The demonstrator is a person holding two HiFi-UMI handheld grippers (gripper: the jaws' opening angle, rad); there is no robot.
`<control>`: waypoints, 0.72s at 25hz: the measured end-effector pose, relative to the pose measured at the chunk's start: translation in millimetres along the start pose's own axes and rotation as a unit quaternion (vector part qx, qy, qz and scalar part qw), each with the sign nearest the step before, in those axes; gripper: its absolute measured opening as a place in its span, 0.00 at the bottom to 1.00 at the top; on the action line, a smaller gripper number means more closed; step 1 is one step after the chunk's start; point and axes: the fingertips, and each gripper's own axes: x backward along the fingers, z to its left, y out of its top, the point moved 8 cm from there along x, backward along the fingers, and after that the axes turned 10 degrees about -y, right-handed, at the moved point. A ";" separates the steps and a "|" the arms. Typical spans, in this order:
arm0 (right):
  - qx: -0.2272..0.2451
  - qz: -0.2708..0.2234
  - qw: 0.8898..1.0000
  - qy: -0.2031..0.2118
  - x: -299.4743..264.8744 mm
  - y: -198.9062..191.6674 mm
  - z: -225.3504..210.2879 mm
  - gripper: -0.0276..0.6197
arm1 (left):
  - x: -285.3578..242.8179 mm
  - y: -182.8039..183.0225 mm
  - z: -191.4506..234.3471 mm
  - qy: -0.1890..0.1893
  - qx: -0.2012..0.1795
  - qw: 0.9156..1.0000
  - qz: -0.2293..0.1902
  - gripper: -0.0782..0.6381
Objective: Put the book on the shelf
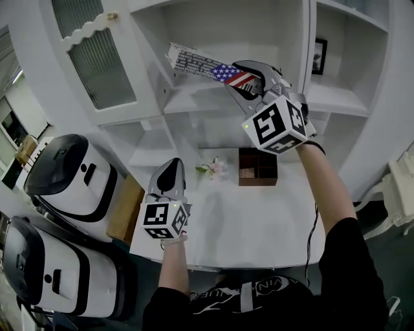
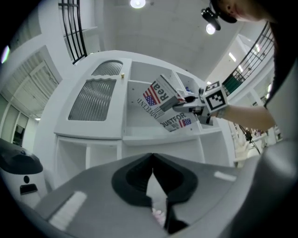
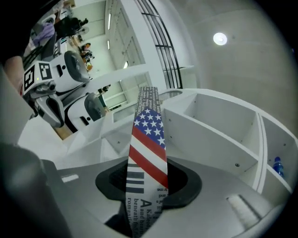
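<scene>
Book [image 1: 197, 63] held up at the shelf [image 1: 194, 98]
The left gripper [image 1: 172, 167] hangs low over the table [image 1: 259, 220], its jaws closed tip to tip with nothing between them. Up and right of it the book, flag on its cover, is tilted in the air before the shelf's open bay. The right gripper [image 1: 251, 79] clamps the book's right end, jaws part-way apart on it

I'm seeing a cool, even wash over the white shelves [image 1: 194, 97] in the head view, shadows soft, while both gripper views bow hard toward dark rims, ceiling lamps [image 2: 138, 3] blow out to white glare, and the nearest foreground goes soft and unfocused
</scene>
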 end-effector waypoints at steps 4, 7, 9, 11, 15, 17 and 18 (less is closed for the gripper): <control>0.061 0.039 0.997 0.017 -25.4 -9.2 20.3 0.29 | -4.5 -4.7 26.6 -0.017 -0.003 1.000 0.003 0.11; 0.091 0.066 0.993 0.024 -42.5 -18.1 32.0 0.29 | -7.4 -8.6 47.6 -0.029 -0.002 1.000 0.003 0.11; 0.108 0.085 0.990 0.034 -53.4 -22.5 38.4 0.29 | -8.6 -11.1 60.3 -0.037 0.001 0.999 0.002 0.11; 0.127 0.100 0.986 0.046 -62.0 -25.9 43.9 0.29 | -10.1 -14.3 69.3 -0.048 0.004 0.999 0.004 0.11; 0.167 0.120 0.976 0.068 -75.6 -31.8 51.3 0.29 | -13.4 -20.2 80.7 -0.066 0.015 0.998 0.003 0.11; 0.181 0.128 0.972 0.081 -81.5 -36.2 53.7 0.30 | -15.1 -24.6 80.7 -0.070 0.025 0.997 0.000 0.11; 0.187 0.131 0.970 0.086 -84.1 -38.7 54.3 0.30 | -16.6 -26.6 79.5 -0.073 0.028 0.997 0.000 0.11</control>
